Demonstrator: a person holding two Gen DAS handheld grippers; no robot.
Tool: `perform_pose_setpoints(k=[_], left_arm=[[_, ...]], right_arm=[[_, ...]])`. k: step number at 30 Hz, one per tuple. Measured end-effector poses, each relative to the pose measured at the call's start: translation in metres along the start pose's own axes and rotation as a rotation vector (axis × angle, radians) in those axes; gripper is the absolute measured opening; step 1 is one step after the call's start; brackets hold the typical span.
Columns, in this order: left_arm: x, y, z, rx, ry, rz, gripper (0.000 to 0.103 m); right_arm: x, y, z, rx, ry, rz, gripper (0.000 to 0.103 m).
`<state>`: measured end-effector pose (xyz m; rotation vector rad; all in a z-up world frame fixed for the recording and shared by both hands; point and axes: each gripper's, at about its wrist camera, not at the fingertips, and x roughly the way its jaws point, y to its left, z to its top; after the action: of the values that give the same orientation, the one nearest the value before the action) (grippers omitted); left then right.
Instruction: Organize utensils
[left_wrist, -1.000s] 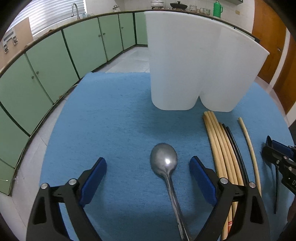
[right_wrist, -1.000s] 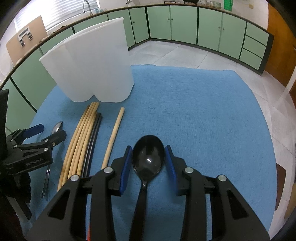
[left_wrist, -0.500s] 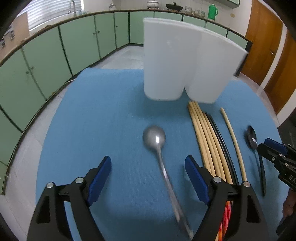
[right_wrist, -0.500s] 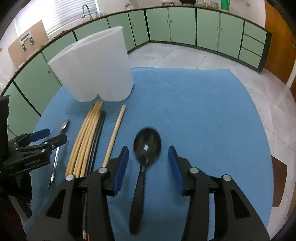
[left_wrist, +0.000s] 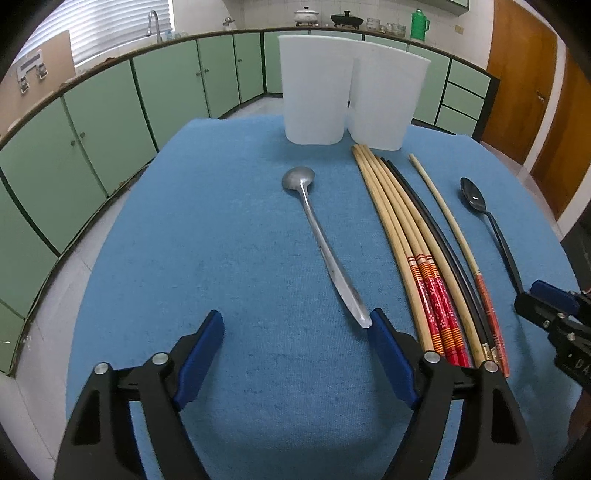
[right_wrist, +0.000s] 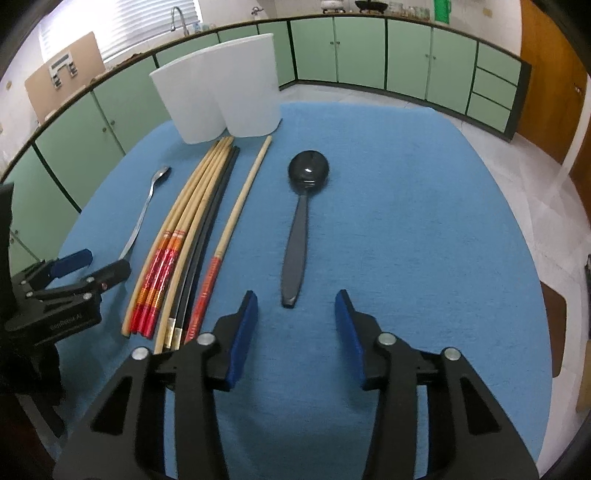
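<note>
1. Left gripper (left_wrist: 295, 350): jaws apart, closing; nothing is clamped. The metal spoon (left_wrist: 321, 240) lies on the blue mat (left_wrist: 184, 240), handle tip just beside the right-hand pad, bowl toward the white holder (left_wrist: 351, 92).
2. Right gripper (right_wrist: 295, 332): jaws apart, closing, empty. The black spoon (right_wrist: 299, 236) lies ahead of the gap, apart from both pads.
3. Chopsticks (left_wrist: 410, 240) are laid betw. the two spoons: bamboo w/ red ends, black ones, one pale stick set off to the side.
4. Handling, judged: metal spoon stiff, smooth, prob. slippery; best taken mid-handle, across the flat. Black spoon looks like plastic, light, w/ a wider handle that is easier to pinch. Chopsticks thin, light, apt to roll; best gripped near the red ends.
5. Hard to make out: holder's inside and compartment split are not seen from either view. Black chopstick count is unclear. Chopstick ends are partly hidden behind gripper arms.
</note>
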<state>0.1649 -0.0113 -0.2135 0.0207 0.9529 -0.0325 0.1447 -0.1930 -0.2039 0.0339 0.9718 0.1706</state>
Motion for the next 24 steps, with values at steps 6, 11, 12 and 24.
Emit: perform_pose_setpoints(k=[6,11,12,24], left_arm=[[0.002,-0.002,0.006,-0.009,-0.008,-0.005,0.076],[0.006,-0.007,0.01,-0.009,-0.014,-0.008,0.067],[0.005,-0.008,0.01,-0.011,-0.016,-0.01,0.063],[0.002,-0.012,0.008,-0.036,-0.04,-0.054,0.01]], right_arm=[[0.004,0.002,0.002,-0.001,-0.014,-0.01,0.028],[0.008,0.006,0.002,-0.016,-0.032,-0.021,0.023],[0.009,0.007,0.001,-0.019,-0.039,-0.027,0.022],[0.005,-0.003,0.005,0.039,-0.042,0.033,0.01]])
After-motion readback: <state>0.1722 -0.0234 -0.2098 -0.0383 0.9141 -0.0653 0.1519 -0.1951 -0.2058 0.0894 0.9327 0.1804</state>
